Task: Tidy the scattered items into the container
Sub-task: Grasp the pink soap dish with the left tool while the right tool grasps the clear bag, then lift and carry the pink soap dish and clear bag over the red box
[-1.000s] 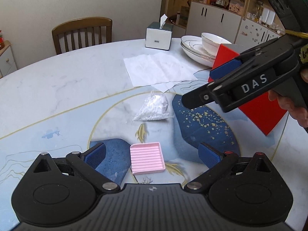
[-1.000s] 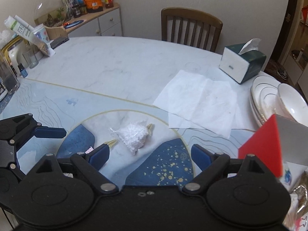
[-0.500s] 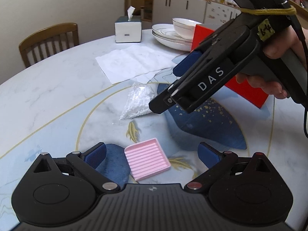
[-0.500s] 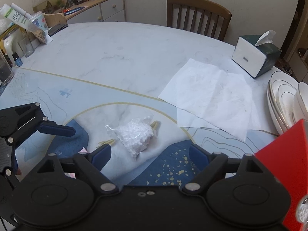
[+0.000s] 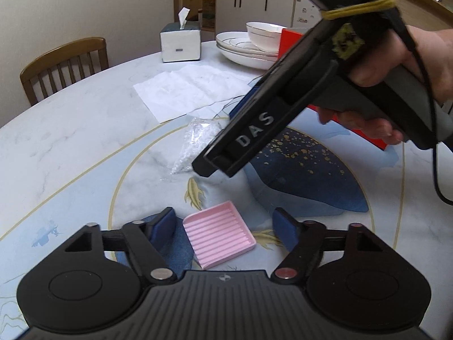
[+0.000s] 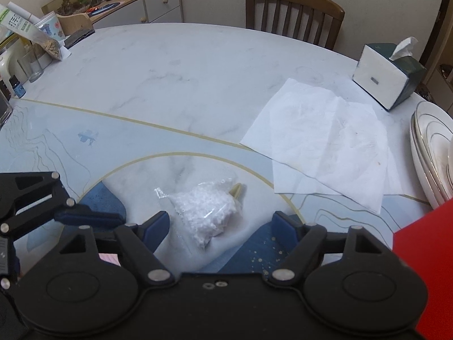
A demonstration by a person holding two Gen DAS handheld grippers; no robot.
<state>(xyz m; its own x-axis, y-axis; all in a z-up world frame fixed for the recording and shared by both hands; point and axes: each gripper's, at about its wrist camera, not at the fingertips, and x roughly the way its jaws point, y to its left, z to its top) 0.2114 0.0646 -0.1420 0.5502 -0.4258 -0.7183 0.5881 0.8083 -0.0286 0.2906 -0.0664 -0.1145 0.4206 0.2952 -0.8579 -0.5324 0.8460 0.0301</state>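
A pink ridged tray (image 5: 219, 235) lies on the table between the fingers of my left gripper (image 5: 223, 221). Its jaws are closing, with a small gap still showing on each side of the tray. A clear bag of white beads (image 6: 209, 212) lies between the fingers of my right gripper (image 6: 220, 223), whose jaws are also closing and whose pads stand just off the bag. In the left wrist view a hand holds the right gripper (image 5: 215, 164) tilted down over that bag (image 5: 195, 141). The red container (image 5: 291, 39) stands to the right, and its corner (image 6: 424, 255) shows in the right wrist view.
White paper napkins (image 6: 325, 141) lie spread behind the bag. A tissue box (image 6: 388, 76) and stacked plates with a bowl (image 5: 249, 45) stand at the far right. A wooden chair (image 6: 294, 11) is behind the table. Glasses and packets (image 6: 31, 42) crowd the far left edge.
Both pairs of jaws have narrowed, the left around the pink tray, the right around the bead bag. The right gripper came down and leftward over the bag; the left one rolled and sank slightly.
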